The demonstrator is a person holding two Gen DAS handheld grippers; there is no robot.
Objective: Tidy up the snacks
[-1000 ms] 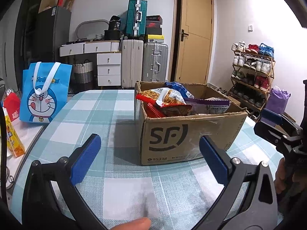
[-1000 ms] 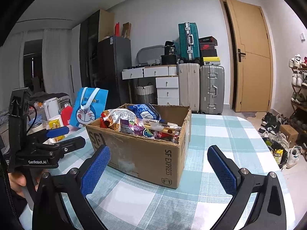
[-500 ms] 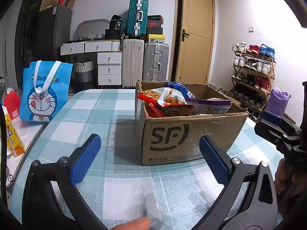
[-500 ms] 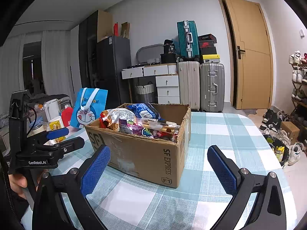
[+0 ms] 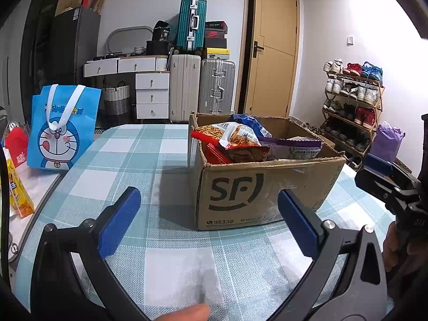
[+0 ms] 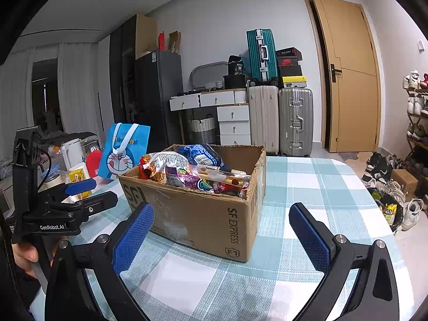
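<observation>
Cardboard box [image 5: 256, 187] | brimful, mixed snack packets [image 5: 235, 139] | upright on table [image 5: 182, 262]

A brown cardboard box [image 5: 256, 195] with black lettering sits on the teal-and-white checked surface [image 5: 149, 157], near a bright blue cartoon bag [image 5: 62, 128].

A cardboard box [image 5: 256, 187] is sitting on the table [image 5: 149, 165], with snack packets [image 5: 232, 139] lying heaped inside it. A tote bag [image 5: 62, 128] is standing to the left of the box, well apart from it. Behind the table, 2 suitcases [image 5: 202, 88] are standing side by side against the wall, a 3rd suitcase [image 5: 191, 24] resting on top. A shoe rack [image 5: 350, 101] is standing to the right, beyond the door [image 5: 275, 50].
</observation>
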